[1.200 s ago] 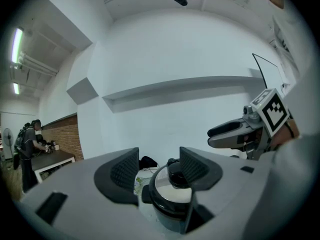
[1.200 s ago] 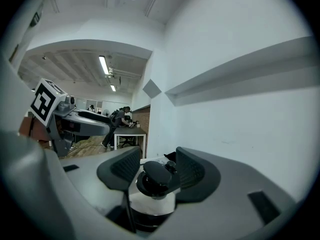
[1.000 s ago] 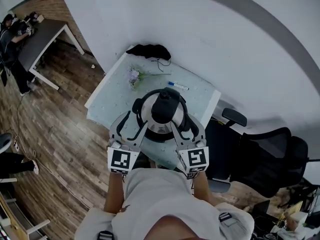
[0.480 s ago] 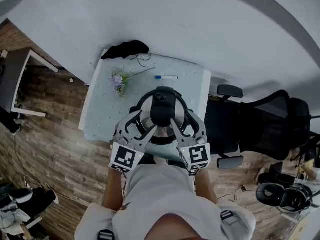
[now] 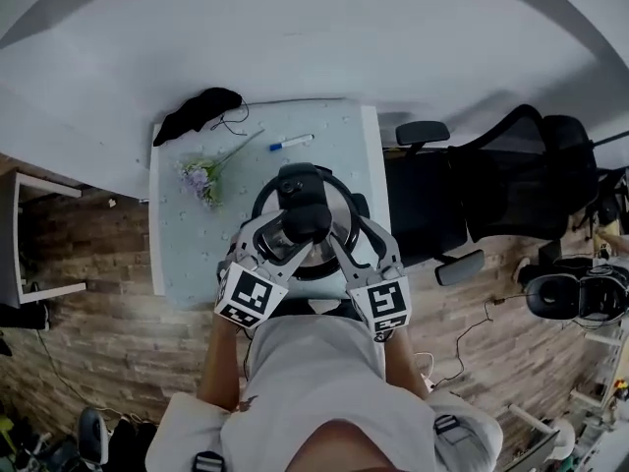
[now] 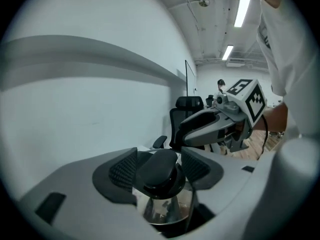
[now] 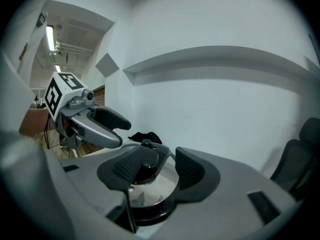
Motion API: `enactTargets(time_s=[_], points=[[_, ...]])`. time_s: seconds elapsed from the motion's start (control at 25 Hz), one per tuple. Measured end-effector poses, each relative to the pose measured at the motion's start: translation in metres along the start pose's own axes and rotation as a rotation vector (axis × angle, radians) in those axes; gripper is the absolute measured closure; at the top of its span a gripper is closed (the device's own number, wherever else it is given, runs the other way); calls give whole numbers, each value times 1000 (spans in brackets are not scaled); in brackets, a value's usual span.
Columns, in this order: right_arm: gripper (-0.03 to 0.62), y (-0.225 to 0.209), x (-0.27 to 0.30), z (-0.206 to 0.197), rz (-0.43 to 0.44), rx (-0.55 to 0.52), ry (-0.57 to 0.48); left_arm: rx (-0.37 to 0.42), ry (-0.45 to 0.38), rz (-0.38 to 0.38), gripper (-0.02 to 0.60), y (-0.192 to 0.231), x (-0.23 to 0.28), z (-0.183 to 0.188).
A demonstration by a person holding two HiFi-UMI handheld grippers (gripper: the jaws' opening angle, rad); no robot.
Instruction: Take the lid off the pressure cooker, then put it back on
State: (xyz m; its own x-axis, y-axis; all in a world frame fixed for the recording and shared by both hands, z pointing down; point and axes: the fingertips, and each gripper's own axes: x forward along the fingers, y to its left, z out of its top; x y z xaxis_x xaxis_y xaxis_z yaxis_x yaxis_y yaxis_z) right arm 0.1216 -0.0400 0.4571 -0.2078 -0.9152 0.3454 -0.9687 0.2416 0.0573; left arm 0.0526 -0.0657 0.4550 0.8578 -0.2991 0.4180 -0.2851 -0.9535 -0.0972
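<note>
Both hand-held grippers have drawn in toward the middle of the lid over the last second, and our head view has swung so the tabletop (image 5: 187, 249) now lies squarer below us.

From the head view, the pressure cooker (image 5: 263, 197) stands at the near right of the tabletop. Its steel lid (image 5: 339, 214) appears seated on the pot. The left hand-held gripper (image 5: 280, 241) and right hand-held gripper (image 5: 334, 244) meet at the black lid knob (image 5: 307, 221). A flower sprig (image 5: 200, 177), a pen (image 5: 292, 143) and a black cloth (image 5: 201, 111) lie farther off, well apart from the cooker.

In the left gripper view, the jaws stand apart with the lid knob (image 6: 159, 170) between them and the pads close on either side. We cannot tell whether they press on it.

In the right gripper view, the jaws are apart with nothing between them. Bare steel of the lid (image 7: 162, 186) shows through the gap, and the lid knob (image 7: 149, 166) sits just beyond the left pad.

We judge the task barely begun. The lid has yet to be gripped, lifted off and put back on.
</note>
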Motion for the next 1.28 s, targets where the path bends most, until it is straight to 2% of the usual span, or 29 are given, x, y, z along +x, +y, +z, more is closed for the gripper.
enactTargets(time_s=[0.2, 0.44, 0.72, 1.0, 1.28], points=[[375, 2, -4, -9, -64, 35, 15, 30, 42, -113, 299, -5, 18, -9], [375, -2, -9, -19, -134, 68, 45, 72, 96, -211, 281, -8, 36, -20], [375, 0, -4, -28, -156, 91, 74, 113, 155, -320, 267, -13, 52, -29], [376, -2, 0, -32, -181, 106, 88, 159, 233, -388, 270, -12, 62, -45], [376, -5, 6, -33, -187, 104, 100, 157, 251, -442, 300, -17, 68, -53]])
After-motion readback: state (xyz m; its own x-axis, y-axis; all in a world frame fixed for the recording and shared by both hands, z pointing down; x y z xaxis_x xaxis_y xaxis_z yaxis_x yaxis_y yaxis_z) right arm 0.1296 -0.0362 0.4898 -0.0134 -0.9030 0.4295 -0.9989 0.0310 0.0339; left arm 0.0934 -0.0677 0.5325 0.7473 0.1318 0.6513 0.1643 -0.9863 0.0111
